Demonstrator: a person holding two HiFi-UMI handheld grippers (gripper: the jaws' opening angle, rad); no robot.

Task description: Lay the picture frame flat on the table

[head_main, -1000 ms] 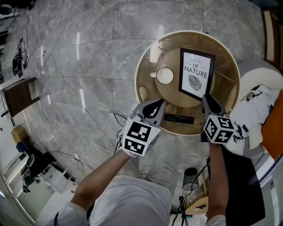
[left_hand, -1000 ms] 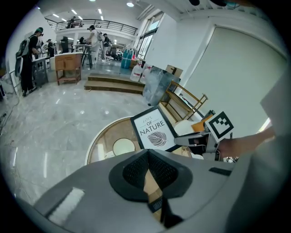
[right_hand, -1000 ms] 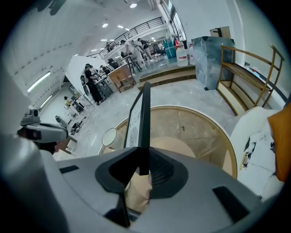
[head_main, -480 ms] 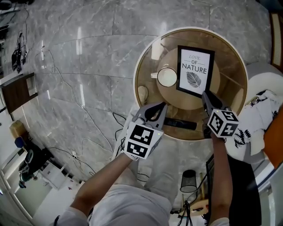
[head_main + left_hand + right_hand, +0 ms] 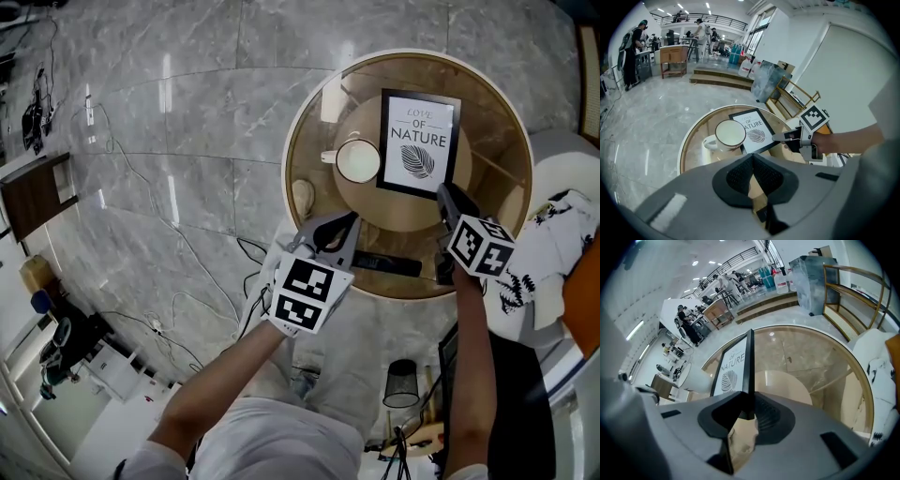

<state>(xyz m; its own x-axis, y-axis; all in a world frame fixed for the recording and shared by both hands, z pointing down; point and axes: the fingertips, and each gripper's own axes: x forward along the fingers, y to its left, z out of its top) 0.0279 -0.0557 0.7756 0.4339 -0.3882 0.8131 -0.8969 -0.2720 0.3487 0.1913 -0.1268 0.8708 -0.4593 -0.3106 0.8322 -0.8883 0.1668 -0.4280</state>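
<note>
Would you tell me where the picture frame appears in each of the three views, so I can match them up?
Head view: the picture frame is at upper right, over the round table.
Left gripper view: centre of the picture, print readable, on the table.
Right gripper view: centre, seen nearly edge-on, clamped in the right gripper jaws.
Shared landmark: the round table.

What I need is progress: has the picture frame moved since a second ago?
Yes. The picture frame has tipped down toward the round table, beside the white cup.
</note>
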